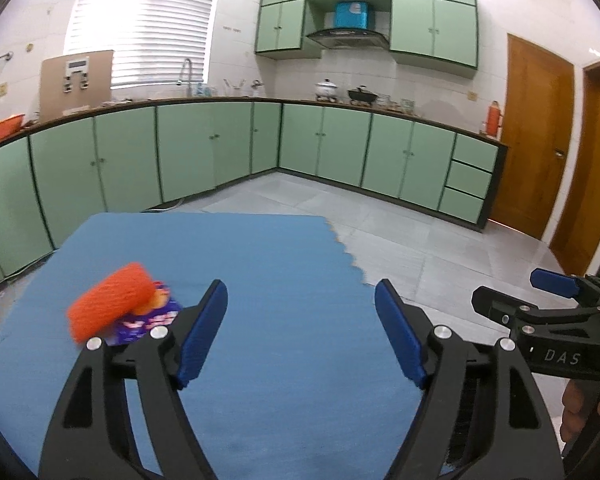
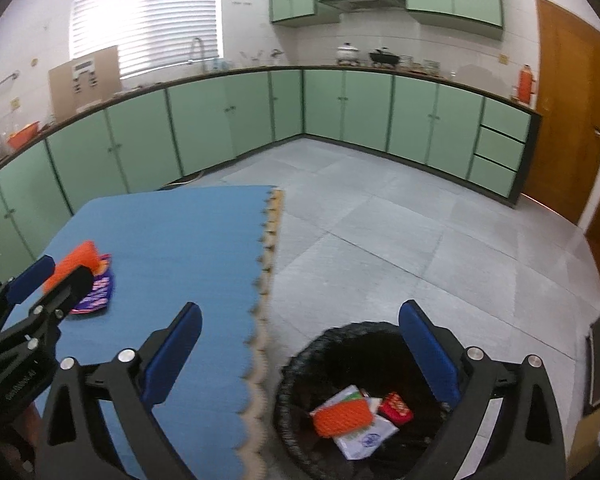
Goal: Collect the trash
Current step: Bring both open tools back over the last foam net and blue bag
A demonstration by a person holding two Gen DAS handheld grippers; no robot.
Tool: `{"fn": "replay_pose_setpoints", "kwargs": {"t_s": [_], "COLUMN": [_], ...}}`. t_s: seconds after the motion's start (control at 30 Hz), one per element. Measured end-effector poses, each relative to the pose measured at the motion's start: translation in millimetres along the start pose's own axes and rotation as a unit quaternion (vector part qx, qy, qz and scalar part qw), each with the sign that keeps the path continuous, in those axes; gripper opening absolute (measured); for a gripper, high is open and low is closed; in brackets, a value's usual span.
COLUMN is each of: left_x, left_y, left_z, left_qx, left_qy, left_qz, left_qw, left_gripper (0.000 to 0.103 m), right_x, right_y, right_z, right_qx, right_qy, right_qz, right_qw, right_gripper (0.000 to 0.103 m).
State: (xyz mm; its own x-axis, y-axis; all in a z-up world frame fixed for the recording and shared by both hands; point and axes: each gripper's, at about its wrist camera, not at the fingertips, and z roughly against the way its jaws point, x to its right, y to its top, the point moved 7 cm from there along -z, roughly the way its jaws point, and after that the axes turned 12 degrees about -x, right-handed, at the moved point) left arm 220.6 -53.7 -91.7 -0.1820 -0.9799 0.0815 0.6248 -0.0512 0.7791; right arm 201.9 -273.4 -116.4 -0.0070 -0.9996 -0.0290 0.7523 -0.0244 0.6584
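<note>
**Trash partly collected: 2 pieces on the mat, the rest already in the bin**

Trash is now in 2 places. An orange net sleeve (image 1: 112, 304) lies on a purple snack wrapper (image 1: 148, 326) on the blue foam mat (image 1: 284, 280), just ahead and to the left of the left gripper (image 1: 300, 328). The other pieces lie at the bottom of the black bin (image 2: 300, 360), which stands on the floor beside the mat's toothed edge, directly under the right gripper (image 2: 300, 364).

Both grippers have wide open jaws and nothing is between them. The right gripper probably hangs over the bin because this is the place for dropping; its open jaws and the pieces below fit with that. The left gripper points over the mat, and its left finger (image 1: 204, 332) is near the wrapper but not touching it, so it is well placed to go for these 2 remaining pieces.

Each view gives something the other cannot. Only the right wrist view looks into the bin: a second orange net sleeve (image 2: 342, 418), a red packet (image 2: 396, 406) and a white bag (image 2: 364, 438) are inside. The left wrist view does not show the bin at all, but it shows the sleeve and wrapper on the mat closer, though blurred, and at its right edge a hand (image 1: 580, 408) holding the right gripper. In the right wrist view the left gripper partly covers the sleeve.
</note>
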Motion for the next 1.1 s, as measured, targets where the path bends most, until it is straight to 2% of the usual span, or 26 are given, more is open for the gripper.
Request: {"fn": "replay_pose_setpoints", "kwargs": {"t_s": [0.5,0.9,1.1], "left_x": [-107,-181,-211], "left_y": [-7,-24,-31], "left_z": [25,27,24], "left_qx": [0.002,-0.016,-0.024], "left_qy": [0.075,0.129,0.146], "left_qz": [0.048,0.071,0.086], "left_qw": [0.9960,0.9889,0.9852], "left_gripper": [0.075,0.075,0.075], "right_x": [-108,-185,-211], "right_y": [15,7,1], "right_z": [-8,-43,-64], "right_qx": [0.006,-0.003,-0.011], "right_qy": [0.052,0.098,0.105], "right_qz": [0.065,0.087,0.099], "right_qw": [0.997,0.991,0.989], "right_gripper": [0.097,0.097,0.096]}}
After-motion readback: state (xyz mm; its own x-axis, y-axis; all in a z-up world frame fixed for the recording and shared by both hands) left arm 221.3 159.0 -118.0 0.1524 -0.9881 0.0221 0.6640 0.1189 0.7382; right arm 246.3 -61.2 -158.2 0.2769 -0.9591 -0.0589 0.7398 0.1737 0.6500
